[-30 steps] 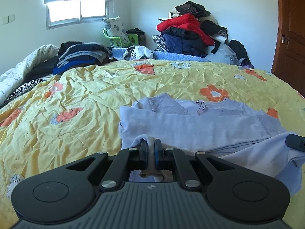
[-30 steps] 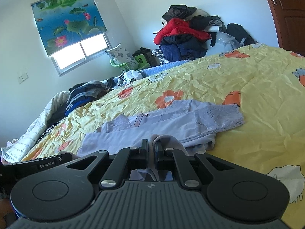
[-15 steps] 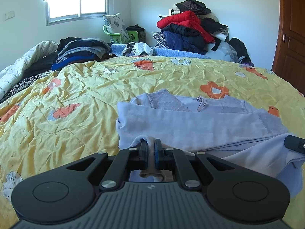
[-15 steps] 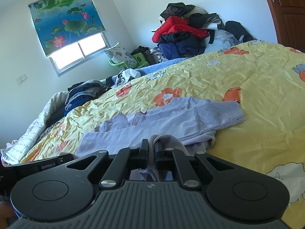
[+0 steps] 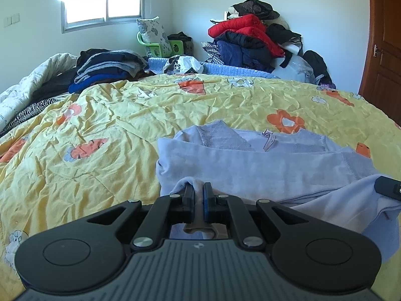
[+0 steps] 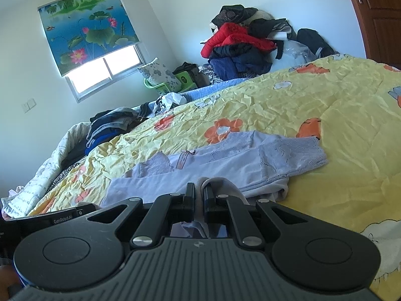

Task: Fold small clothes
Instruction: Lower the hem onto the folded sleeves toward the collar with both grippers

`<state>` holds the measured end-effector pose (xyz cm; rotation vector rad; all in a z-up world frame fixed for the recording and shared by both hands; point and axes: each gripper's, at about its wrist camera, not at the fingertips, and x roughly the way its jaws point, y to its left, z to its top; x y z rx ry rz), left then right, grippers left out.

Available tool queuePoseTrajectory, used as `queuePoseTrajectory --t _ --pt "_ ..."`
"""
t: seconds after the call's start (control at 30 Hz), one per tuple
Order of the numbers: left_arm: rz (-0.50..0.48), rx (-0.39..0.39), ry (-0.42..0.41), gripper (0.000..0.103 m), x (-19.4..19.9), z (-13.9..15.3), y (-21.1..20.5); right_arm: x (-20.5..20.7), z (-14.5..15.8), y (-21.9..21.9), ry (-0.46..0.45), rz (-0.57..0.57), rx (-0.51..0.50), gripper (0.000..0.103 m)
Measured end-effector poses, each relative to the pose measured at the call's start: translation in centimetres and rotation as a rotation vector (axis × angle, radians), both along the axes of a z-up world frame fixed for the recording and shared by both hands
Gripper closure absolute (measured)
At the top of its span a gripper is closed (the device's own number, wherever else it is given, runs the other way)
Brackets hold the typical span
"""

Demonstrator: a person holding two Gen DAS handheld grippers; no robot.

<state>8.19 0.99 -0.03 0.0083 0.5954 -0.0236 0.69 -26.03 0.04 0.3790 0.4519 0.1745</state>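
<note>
A lavender garment [image 5: 250, 165], partly folded near the front edge of the yellow floral quilt [image 5: 100, 130], is pinched at its near hem by the left claw [image 5: 198, 193] and right claw [image 6: 198, 193], both clamped. Uneven pulling could skew the fold or slip the thin fabric free.

We've got the left gripper [image 5: 199, 188] angled downward, jaws clamped tight on a pinch of cloth; our right gripper [image 6: 199, 188] alongside, likewise pinched shut on cloth.
</note>
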Motion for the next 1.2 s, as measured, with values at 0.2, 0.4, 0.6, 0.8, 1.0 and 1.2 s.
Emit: queuePoseTrajectory --t 0.2,0.4,0.6,0.8,1.0,1.2 --pt "-0.002 0.008 -0.009 0.096 0.5 0.4 -0.3 0.4 0.1 -0.1 -0.004 -0.005 0.008 0.093" --pt "-0.002 -0.011 0.001 0.096 1.2 0.7 0.0 1.0 0.2 -0.2 -0.003 -0.008 0.021 0.093" --pt "-0.004 -0.017 -0.001 0.096 1.7 1.0 0.0 1.5 0.3 -0.4 -0.002 -0.013 0.039 0.093" --pt "0.000 -0.012 0.000 0.096 2.5 1.3 -0.3 2.6 0.1 -1.0 0.008 -0.020 0.069 0.093" --pt "0.001 -0.005 -0.002 0.096 3.3 1.5 -0.5 3.6 0.2 -1.3 0.012 -0.027 0.091 0.093" --pt "-0.002 -0.006 0.001 0.096 4.1 1.7 -0.7 4.3 0.3 -1.2 0.007 -0.035 0.093 0.093"
